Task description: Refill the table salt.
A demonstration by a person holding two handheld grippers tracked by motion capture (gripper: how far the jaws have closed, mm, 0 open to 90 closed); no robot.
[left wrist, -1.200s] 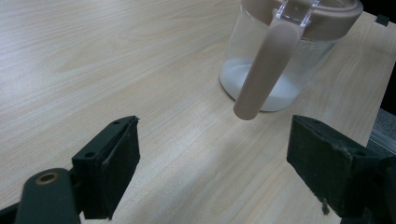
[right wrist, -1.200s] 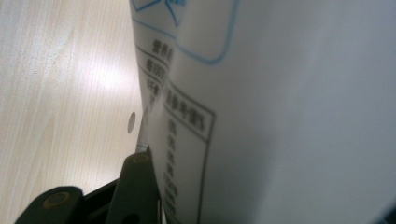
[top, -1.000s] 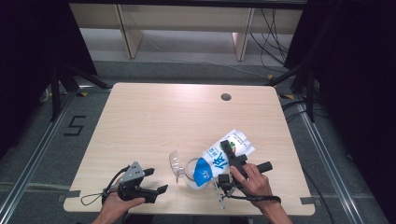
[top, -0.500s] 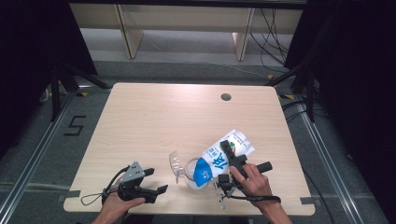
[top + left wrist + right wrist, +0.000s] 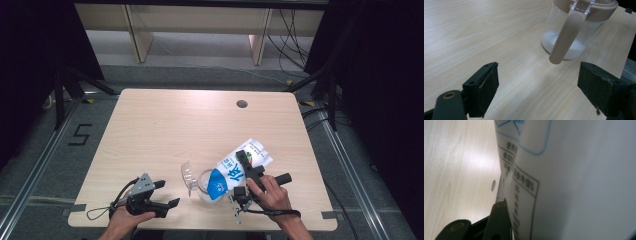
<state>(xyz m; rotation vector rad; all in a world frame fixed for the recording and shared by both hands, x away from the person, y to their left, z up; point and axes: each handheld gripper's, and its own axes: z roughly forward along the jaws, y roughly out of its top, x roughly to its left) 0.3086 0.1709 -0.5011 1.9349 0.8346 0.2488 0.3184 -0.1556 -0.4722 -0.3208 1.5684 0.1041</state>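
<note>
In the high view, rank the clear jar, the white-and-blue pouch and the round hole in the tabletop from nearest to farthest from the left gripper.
From the left gripper:
1. The clear jar, just to its right near the front edge.
2. The white-and-blue pouch, tilted over the jar, further right.
3. The round hole, far back on the table.

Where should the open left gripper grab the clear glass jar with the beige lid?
By the beige handle of the clear jar. It faces the left gripper, stands off the wall and hangs downward, so come in level from the jar's left, jaws on its sides.
</note>
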